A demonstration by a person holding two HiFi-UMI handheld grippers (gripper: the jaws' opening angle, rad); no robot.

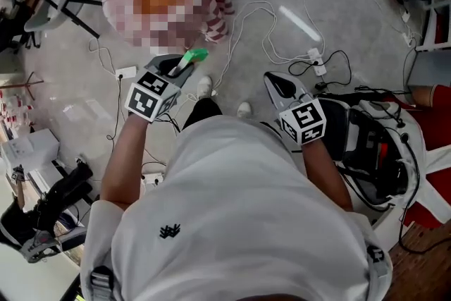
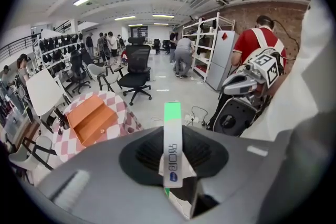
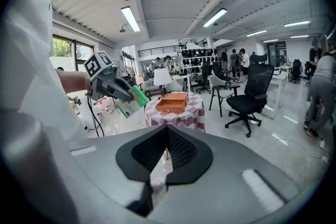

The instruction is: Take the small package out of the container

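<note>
A small white-and-green package (image 1: 192,56) (image 2: 172,149) stands edge-on between the jaws of my left gripper (image 1: 184,65) (image 2: 173,165), which is shut on it and held in the air over the floor. In the right gripper view the same package (image 3: 131,101) shows at the left gripper's tip, left of the table. The container, an orange box (image 2: 92,118) (image 3: 172,102), sits on a red-and-white checkered round table (image 1: 218,17), apart from both grippers. My right gripper (image 1: 276,81) (image 3: 167,131) hangs to the right, its jaws together with nothing between them.
White cables and a power strip (image 1: 317,60) lie on the floor ahead. A black bag (image 1: 373,151) sits at the right. A black office chair (image 2: 136,68) (image 3: 252,92) stands beyond the table. People and metal shelves (image 2: 207,47) are further back.
</note>
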